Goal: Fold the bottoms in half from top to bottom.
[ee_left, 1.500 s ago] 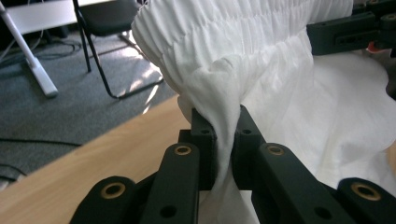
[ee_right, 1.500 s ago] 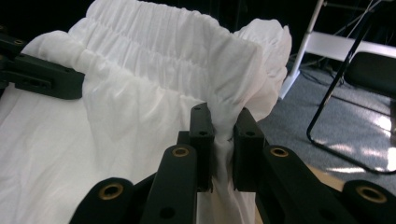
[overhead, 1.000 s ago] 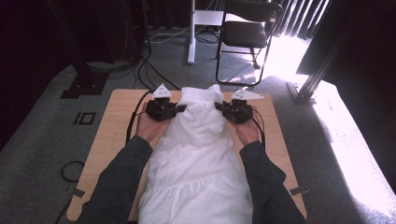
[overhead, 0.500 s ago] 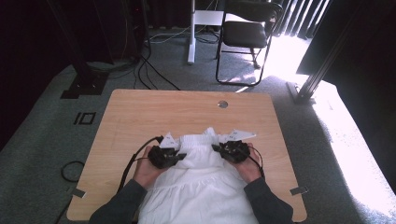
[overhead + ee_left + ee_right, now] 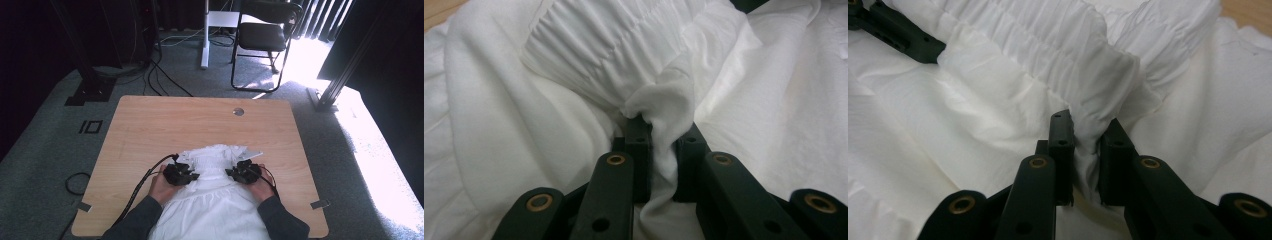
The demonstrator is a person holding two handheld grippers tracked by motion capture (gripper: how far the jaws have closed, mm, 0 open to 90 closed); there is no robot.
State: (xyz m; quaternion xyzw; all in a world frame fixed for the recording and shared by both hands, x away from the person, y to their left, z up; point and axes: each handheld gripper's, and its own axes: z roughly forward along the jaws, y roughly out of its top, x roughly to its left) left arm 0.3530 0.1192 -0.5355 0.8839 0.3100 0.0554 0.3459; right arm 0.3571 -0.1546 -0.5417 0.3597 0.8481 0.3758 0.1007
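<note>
A white garment with a gathered elastic band lies on the near half of the wooden table and hangs over its front edge. My left gripper is shut on the left end of the band, and a fold of cloth is pinched between its jaws. My right gripper is shut on the band's right end, where the white fabric bunches between its jaws. Both hands rest on the cloth. The left gripper's jaw tip shows across the band in the right gripper view.
A round cable hole sits near the table's far edge. Black cables trail off the front left. A black chair and a white post stand on the carpet behind, and dark stand legs stand at the far left.
Both hands came back toward the front edge and sank lower, drawing the garment's top edge from the far side of the table to its near half. The grips stayed on the cloth.
</note>
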